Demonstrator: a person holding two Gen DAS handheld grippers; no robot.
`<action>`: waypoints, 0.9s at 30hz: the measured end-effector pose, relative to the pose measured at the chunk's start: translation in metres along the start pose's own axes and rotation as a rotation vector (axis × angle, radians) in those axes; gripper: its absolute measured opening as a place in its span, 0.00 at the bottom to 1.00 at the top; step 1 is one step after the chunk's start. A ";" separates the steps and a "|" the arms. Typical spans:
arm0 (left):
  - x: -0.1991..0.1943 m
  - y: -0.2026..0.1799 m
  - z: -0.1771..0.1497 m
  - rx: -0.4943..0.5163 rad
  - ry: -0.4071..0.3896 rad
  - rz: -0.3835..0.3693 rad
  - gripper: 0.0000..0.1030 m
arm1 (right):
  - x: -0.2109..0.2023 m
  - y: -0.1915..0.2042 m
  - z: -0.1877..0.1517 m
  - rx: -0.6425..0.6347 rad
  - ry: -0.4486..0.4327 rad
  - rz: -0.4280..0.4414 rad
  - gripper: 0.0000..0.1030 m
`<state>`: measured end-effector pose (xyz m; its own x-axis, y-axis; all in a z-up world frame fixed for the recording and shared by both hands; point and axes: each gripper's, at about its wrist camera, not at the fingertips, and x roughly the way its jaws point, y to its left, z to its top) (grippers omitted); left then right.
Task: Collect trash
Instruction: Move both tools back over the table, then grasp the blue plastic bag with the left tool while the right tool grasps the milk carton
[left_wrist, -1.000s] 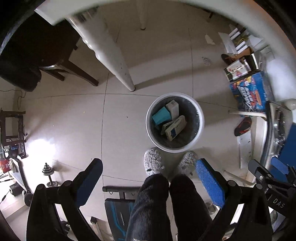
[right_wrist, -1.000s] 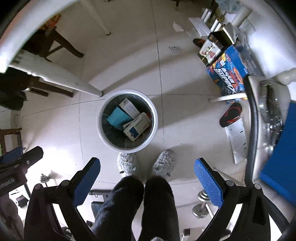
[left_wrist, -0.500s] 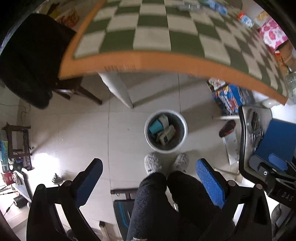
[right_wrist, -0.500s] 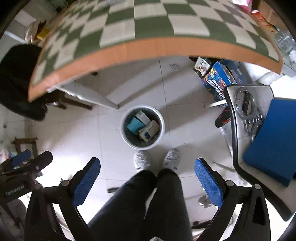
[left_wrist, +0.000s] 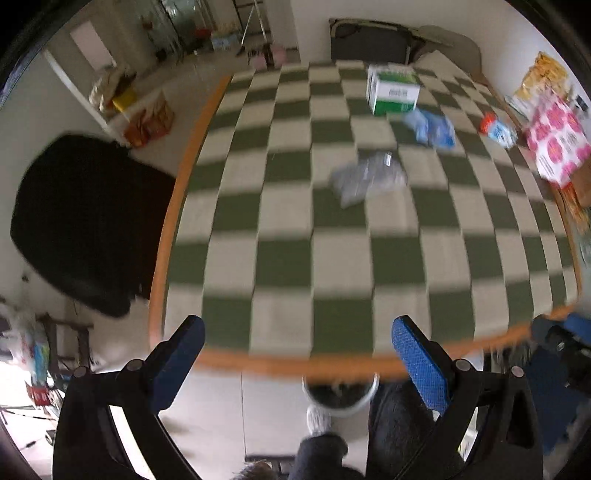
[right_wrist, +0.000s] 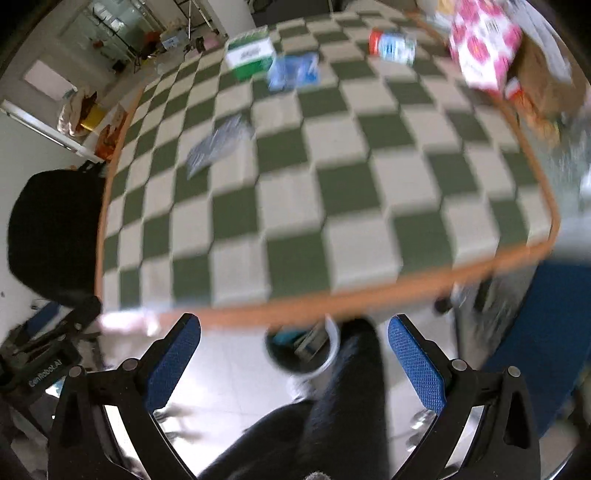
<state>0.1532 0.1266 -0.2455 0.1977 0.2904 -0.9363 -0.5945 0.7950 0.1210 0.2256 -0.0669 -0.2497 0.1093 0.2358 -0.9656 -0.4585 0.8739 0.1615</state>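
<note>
A green-and-cream checkered table (left_wrist: 332, 266) (right_wrist: 295, 221) with an orange rim fills both views, blurred by motion. On it lie a grey crumpled wrapper (left_wrist: 365, 177) (right_wrist: 218, 142), a blue packet (left_wrist: 430, 127) (right_wrist: 293, 72), a green-and-white box (left_wrist: 393, 92) (right_wrist: 251, 55) and a small red-capped pack (left_wrist: 496, 129) (right_wrist: 393, 44). The white trash bin (left_wrist: 341, 393) (right_wrist: 328, 354) stands on the floor under the near rim, partly hidden. My left gripper (left_wrist: 299, 363) and right gripper (right_wrist: 293, 363) hang before the near edge, both open and holding nothing.
A pink-flowered box (left_wrist: 557, 144) (right_wrist: 484, 44) sits at the table's right side. A black chair (left_wrist: 85, 218) (right_wrist: 51, 229) stands on the left and a blue seat (right_wrist: 546, 332) on the right. A person's dark-trousered legs (right_wrist: 332, 406) are below.
Both cameras have swung up from the floor and bin to the tabletop. The bin, central a second ago, now shows only partly under the table's near rim. Both grippers stayed open.
</note>
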 end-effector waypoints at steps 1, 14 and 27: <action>0.005 -0.011 0.020 -0.002 -0.003 0.007 1.00 | 0.001 -0.009 0.022 -0.013 -0.005 -0.015 1.00; 0.123 -0.141 0.208 0.027 0.119 0.088 1.00 | 0.114 -0.129 0.346 -0.211 0.093 -0.345 1.00; 0.171 -0.167 0.257 -0.055 0.220 -0.140 0.98 | 0.194 -0.136 0.412 -0.375 0.144 -0.323 0.44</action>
<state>0.4864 0.1802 -0.3414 0.1109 0.0520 -0.9925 -0.6155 0.7877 -0.0275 0.6721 0.0355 -0.3753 0.1867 -0.1047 -0.9768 -0.7090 0.6739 -0.2078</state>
